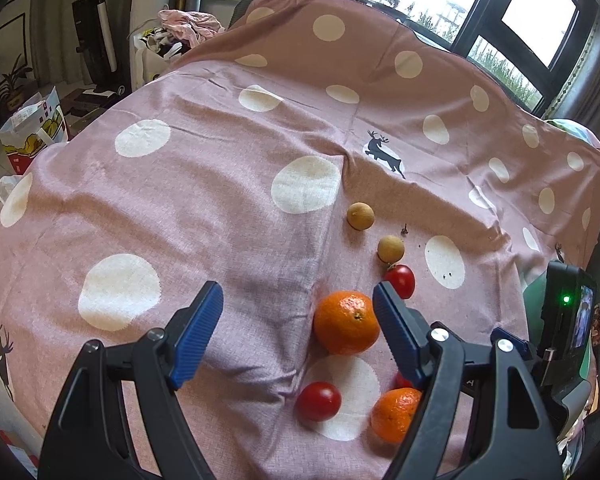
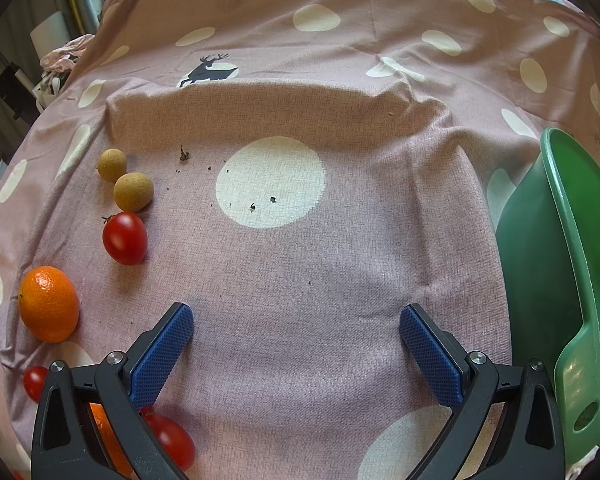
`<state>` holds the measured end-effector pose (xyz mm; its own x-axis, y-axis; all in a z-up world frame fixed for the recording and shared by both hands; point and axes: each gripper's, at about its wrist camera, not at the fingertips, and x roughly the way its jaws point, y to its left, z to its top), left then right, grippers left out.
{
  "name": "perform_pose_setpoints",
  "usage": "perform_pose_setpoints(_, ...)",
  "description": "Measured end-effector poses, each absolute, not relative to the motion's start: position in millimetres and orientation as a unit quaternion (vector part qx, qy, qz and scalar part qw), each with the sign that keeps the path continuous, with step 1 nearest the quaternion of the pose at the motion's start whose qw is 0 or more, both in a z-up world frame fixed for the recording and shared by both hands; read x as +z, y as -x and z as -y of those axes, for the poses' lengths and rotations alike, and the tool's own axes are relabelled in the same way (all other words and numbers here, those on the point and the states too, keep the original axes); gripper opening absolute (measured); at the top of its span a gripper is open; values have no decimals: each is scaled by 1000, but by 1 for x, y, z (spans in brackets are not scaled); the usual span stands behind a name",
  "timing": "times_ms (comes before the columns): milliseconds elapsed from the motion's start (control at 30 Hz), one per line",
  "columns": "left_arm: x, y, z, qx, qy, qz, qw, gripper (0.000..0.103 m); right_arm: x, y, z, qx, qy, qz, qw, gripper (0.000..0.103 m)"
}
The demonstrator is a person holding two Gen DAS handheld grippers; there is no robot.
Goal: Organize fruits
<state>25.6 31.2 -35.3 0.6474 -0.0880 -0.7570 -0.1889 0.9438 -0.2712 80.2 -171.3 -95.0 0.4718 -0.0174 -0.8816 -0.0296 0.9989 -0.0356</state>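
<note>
We hold both the left gripper (image 1: 298, 312) and right gripper (image 2: 296, 330) spread, empty, above the pink cloth (image 2: 300, 272); 2 oranges (image 1: 346, 322), tomatoes (image 2: 125, 239), longans (image 2: 133, 192) lie left of a green bowl (image 2: 568, 264).

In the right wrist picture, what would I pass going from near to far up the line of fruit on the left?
Orange → tomato → nearer longan → farther longan.
</note>
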Motion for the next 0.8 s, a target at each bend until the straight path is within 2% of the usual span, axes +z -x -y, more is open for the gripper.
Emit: perform_pose_setpoints(800,-34,-25,-41,16,196,-421,886,78,-95,-80,171,3,23,-514,858,102)
